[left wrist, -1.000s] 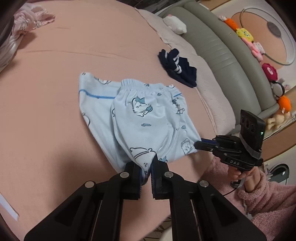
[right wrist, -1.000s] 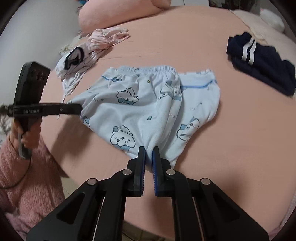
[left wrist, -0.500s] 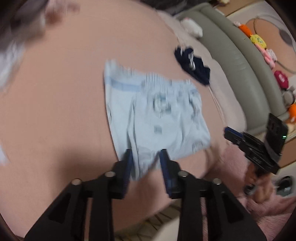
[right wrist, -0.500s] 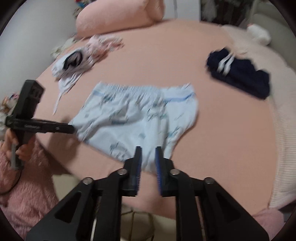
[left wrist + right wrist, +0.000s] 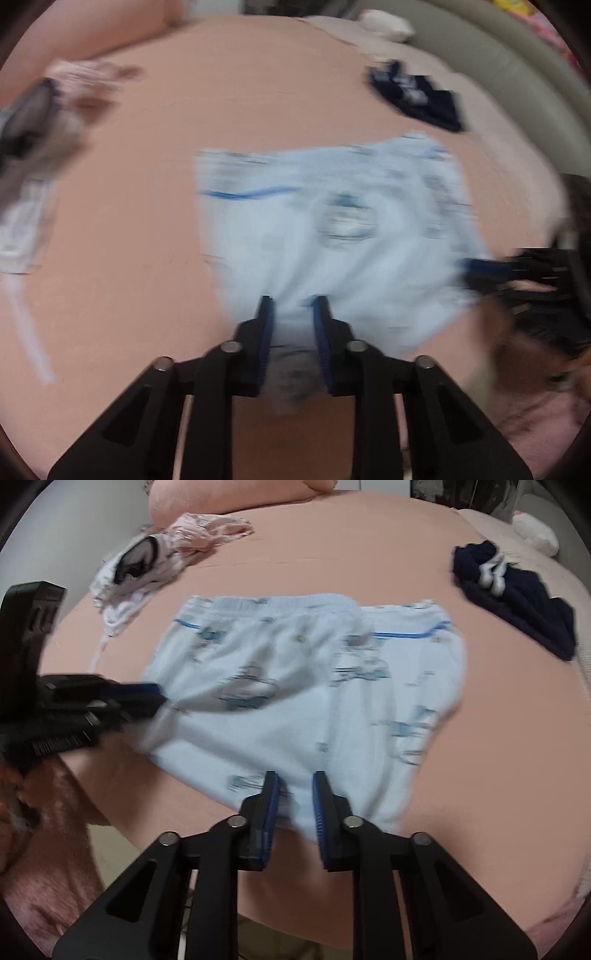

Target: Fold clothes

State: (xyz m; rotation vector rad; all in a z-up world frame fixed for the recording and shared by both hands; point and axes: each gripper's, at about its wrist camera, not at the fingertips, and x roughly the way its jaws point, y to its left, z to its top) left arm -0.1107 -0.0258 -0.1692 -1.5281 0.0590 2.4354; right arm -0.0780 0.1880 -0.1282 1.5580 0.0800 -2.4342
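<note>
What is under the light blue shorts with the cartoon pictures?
The light blue shorts lie on the peach bedsheet, which shows all around them. Whatever sits directly beneath the cloth is covered, so I cannot tell if anything else hides there.

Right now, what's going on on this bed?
A person with a claw in each hand is folding light blue printed shorts on a pink bed. Both claws are open: the right claw hovers at the shorts' near edge, and the left claw is at the other near corner. The shorts lie spread on the sheet, gripped by neither claw. Navy clothes and a pale pile wait further back.
</note>
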